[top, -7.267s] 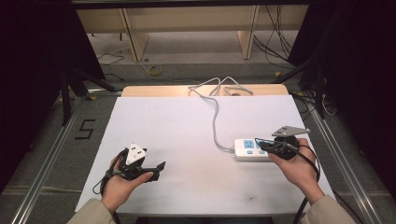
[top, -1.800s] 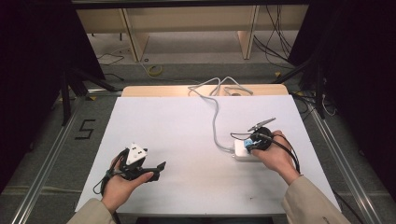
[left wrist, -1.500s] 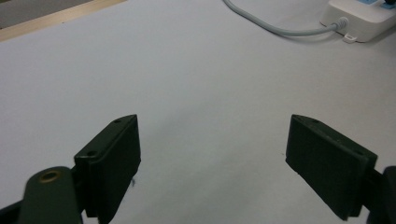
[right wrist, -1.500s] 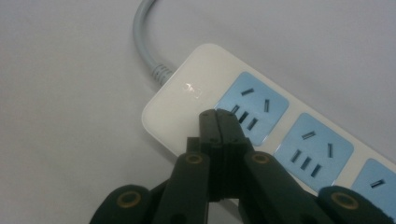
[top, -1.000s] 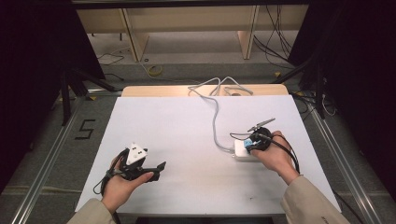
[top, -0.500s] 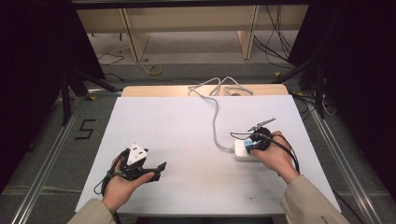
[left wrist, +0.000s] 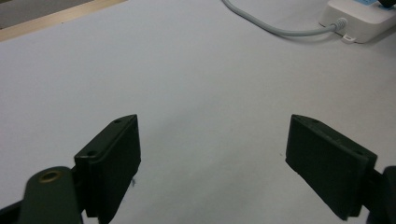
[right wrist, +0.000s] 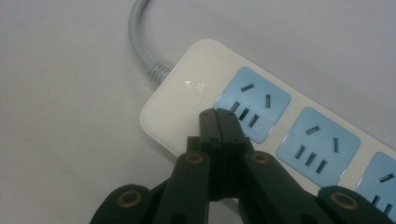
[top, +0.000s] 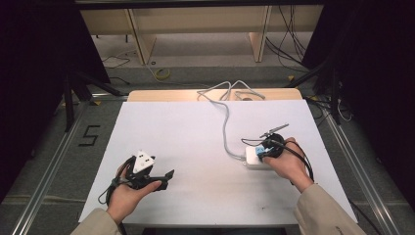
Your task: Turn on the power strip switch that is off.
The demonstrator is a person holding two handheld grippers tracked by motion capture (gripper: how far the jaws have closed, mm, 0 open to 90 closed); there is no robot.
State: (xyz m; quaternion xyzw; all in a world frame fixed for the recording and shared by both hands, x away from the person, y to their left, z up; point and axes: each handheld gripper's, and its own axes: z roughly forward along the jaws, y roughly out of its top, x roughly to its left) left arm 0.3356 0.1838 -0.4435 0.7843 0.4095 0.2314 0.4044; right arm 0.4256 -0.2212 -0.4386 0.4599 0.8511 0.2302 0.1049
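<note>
**Closed jaws on the power strip**

At the right of the high view, the right gripper [top: 266, 149] sits over the near end of a white power strip [top: 253, 157], jaws pressed together with nothing between them, tips by the first blue socket [right wrist: 252, 108]; its grey cord [top: 226, 125] runs toward the table's [top: 186, 127] far edge; lower left, the left gripper [left wrist: 229, 161] hangs wide open and empty.

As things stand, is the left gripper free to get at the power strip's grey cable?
Probably yes: the left gripper is open, and bare white tabletop lies between it and the grey cable; the right gripper sits over the power strip.
</note>
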